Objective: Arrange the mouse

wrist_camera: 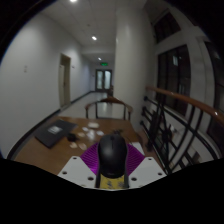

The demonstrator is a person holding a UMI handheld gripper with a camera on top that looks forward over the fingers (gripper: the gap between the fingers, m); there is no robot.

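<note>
A long corridor (95,60) with ceiling lights and a green exit sign runs beyond a wooden table (60,140) set beside a railing (180,110) along tall dark windows, a spot that leaves the walkway free; on the table a dark flat item, possibly a laptop or mouse mat (55,128), lies well beyond the fingers, with a few small pale objects (88,130) near it, too small to identify; nearer, the gripper (112,168) is raised above the table's near end, its white fingers (78,170) closed in on a black mouse (112,152), the purple pads pressing its sides so it rides clear of the wood; the mouse sits nose-forward between the fingers, a hold that appears meant to carry it toward the dark item, where it would presumably be set down; the placing step looks not yet done.
</note>
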